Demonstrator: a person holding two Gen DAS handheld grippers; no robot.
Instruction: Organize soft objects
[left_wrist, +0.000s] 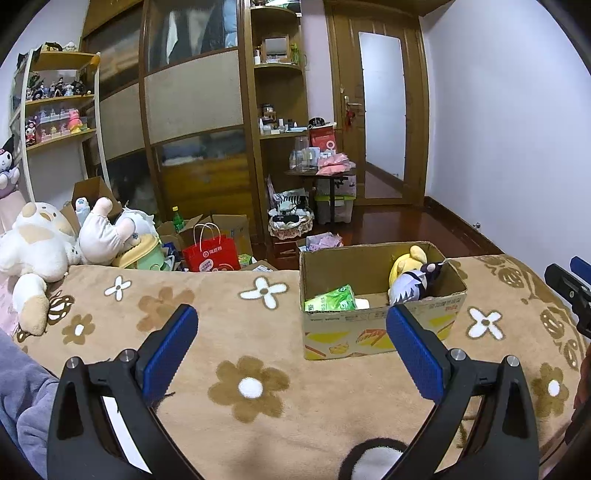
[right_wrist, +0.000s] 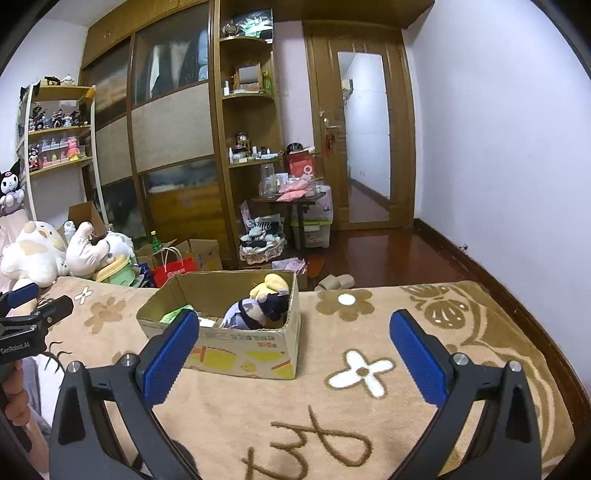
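An open cardboard box (left_wrist: 380, 334) (right_wrist: 255, 347) stands on the flowered beige blanket (left_wrist: 258, 317) (right_wrist: 369, 413). Inside lie a yellow plush (left_wrist: 408, 264) (right_wrist: 271, 284), a dark-haired doll in pale clothes (left_wrist: 417, 286) (right_wrist: 255, 314) and a green tissue pack (left_wrist: 330, 299) (right_wrist: 175, 314). My left gripper (left_wrist: 291, 328) hovers open in front of the box with nothing between its fingers. Open too is my right gripper (right_wrist: 293, 332), to the right of the box and holding nothing. A black-and-white plush (left_wrist: 373, 456) shows at the bottom edge under the left gripper.
Big white plush toys (left_wrist: 40, 247) (right_wrist: 33, 251) pile at the bed's far left. Beyond the bed are boxes, a red paper bag (left_wrist: 210, 253) (right_wrist: 173, 269), wardrobes, shelves and a small loaded table (left_wrist: 317, 173). Slippers (right_wrist: 336, 282) lie on the wooden floor.
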